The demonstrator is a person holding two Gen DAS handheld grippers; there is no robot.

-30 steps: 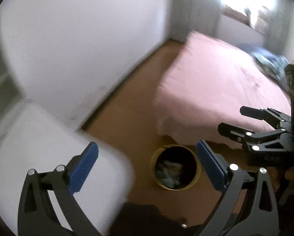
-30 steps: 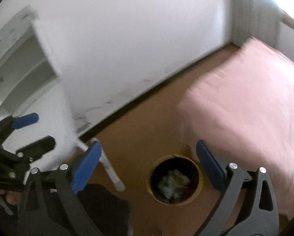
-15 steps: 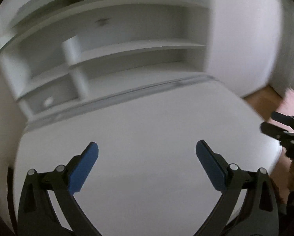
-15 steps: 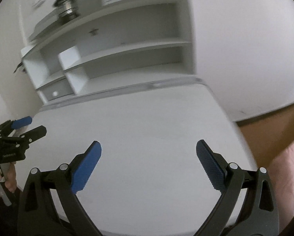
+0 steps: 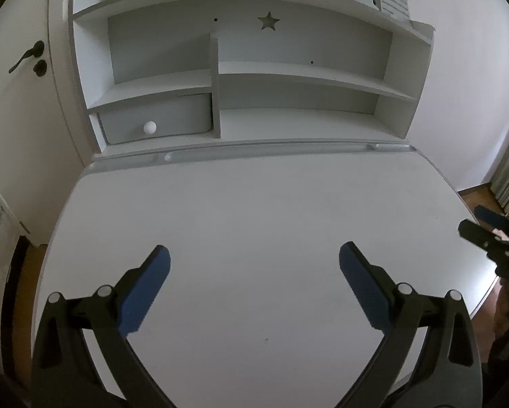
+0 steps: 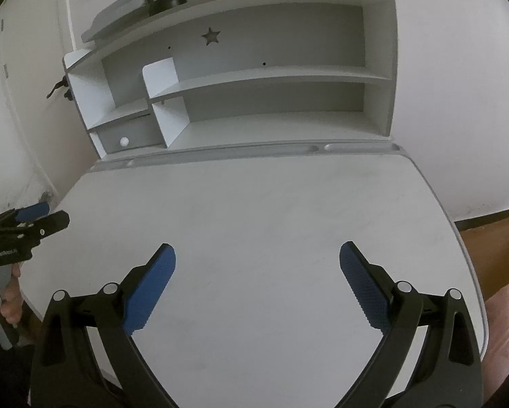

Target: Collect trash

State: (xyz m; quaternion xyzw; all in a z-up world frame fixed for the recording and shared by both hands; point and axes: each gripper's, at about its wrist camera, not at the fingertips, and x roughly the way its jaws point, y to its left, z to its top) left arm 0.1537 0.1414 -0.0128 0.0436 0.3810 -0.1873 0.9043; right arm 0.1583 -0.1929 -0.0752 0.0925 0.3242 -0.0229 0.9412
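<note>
Left wrist: both grippers' jaws wide apart, empty, above white desk (image 5: pixel 254 210)

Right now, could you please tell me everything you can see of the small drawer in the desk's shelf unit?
The small drawer sits in the bottom left compartment of the white shelf unit, directly on the back of the desk. Its front is flat and pale grey, painted wood by the look of it, with one round white knob near the middle. It looks pushed in. A short shelf lies just above it and the upright divider stands on its right. Neither gripper touches it.
</note>
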